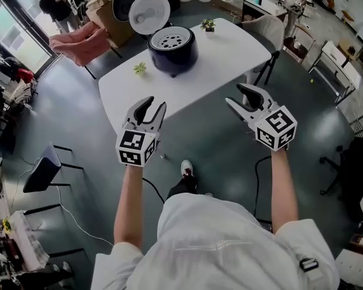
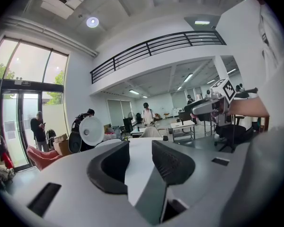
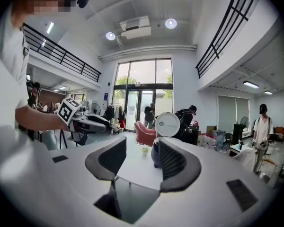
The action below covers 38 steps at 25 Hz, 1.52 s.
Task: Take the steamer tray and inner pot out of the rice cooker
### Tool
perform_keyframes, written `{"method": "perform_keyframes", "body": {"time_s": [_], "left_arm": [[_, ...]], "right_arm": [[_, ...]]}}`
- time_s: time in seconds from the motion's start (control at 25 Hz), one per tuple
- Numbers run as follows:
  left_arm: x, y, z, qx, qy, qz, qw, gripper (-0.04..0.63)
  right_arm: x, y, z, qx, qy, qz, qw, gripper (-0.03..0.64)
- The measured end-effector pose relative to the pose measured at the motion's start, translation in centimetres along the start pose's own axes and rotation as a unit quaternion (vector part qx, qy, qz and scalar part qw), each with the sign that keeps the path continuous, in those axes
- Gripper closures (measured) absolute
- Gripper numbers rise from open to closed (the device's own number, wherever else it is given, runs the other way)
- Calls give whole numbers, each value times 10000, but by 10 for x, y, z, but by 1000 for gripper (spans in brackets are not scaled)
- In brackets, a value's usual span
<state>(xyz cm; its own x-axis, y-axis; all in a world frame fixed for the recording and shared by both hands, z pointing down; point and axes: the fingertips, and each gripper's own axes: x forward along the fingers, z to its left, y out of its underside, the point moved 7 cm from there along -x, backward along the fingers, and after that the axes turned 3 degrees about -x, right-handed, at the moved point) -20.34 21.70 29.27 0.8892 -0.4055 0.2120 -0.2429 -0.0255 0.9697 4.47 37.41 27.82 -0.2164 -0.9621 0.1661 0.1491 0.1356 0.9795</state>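
One rice cooker [image 1: 172, 52] stands near the middle of the white desk [image 1: 230, 53], its round lid [image 1: 149, 8] tipped up behind it. One perforated steamer tray [image 1: 171, 39] sits in its open top and hides the inner pot. Two small plants [image 1: 140, 69] [image 1: 208, 24] stand on the desk, one either side. Two grippers hover at the near edge: the left gripper [image 1: 155, 103] and right gripper [image 1: 234, 94] both have jaws apart with nothing between them.

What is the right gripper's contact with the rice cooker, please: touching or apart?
Apart. The head view shows bare table between the right gripper and the rice cooker.
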Motion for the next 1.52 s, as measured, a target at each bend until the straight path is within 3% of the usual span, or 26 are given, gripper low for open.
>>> {"method": "perform_keyframes", "body": {"time_s": [0.36,0.64,0.92,1.16,1.52], "left_arm": [[65,16,39,-183,68,-40,9998,445],[156,17,114,-540,95,-219,9983,434],[229,18,202,-796,-216,-154,9965,433],[257,37,245,-999,-331,-4,9944,433],[277,60,271,-1209,-460,352,9910,433]], "right_arm": [[57,16,-45,126,-139,189,9996,400],[128,13,-122,-41,-99,664,9977,359],[219,-3,-186,-156,-169,780,9967,359],[281,-2,-203,-118,-204,782,9967,360],[342,9,-221,-38,-486,938,9944,360]]}}
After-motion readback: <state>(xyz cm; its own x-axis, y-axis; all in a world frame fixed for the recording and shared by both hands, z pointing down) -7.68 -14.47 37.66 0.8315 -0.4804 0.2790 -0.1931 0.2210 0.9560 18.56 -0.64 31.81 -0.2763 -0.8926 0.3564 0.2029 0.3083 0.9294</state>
